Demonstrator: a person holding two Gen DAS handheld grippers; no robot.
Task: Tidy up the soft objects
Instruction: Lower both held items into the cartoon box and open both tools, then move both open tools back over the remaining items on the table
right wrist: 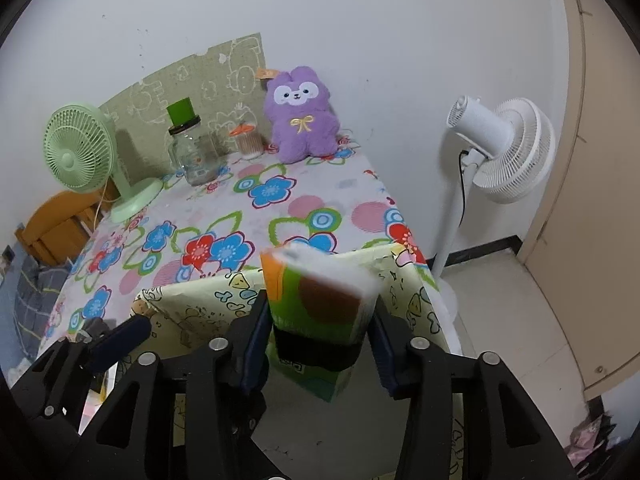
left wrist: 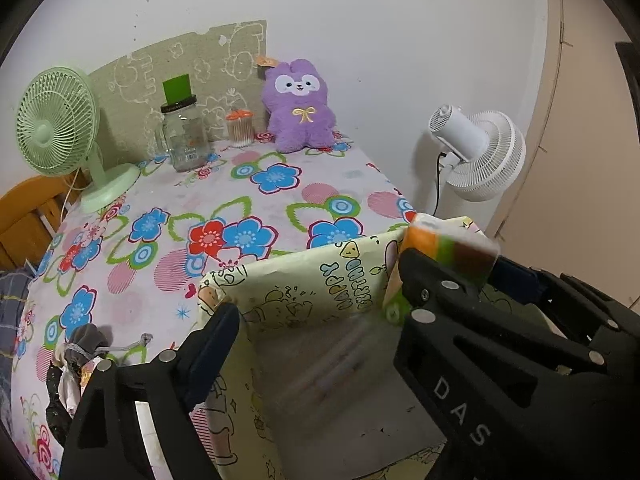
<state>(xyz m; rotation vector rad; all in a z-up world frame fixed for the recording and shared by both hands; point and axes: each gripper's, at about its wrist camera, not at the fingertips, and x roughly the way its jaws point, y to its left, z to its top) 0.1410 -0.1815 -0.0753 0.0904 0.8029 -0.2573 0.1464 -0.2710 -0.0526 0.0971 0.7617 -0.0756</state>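
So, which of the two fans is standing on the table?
The green fan, at the table's far left beside the jar. The white fan stands on the floor, on a tall pole past the table's right edge.

Both wrist views look forward and down from close above the open box [left wrist: 320, 360] at the bench's [left wrist: 248, 196] near edge, left one set leftward, sharing bench, purple plush toy [right wrist: 301, 114], green fan [right wrist: 80, 156] and white fan [left wrist: 480, 152].

A white wall [right wrist: 360, 20] backs the floral-clothed bench [right wrist: 280, 200]. A white standing fan [right wrist: 504, 148] rises off its right edge, over pale floor [right wrist: 500, 300].
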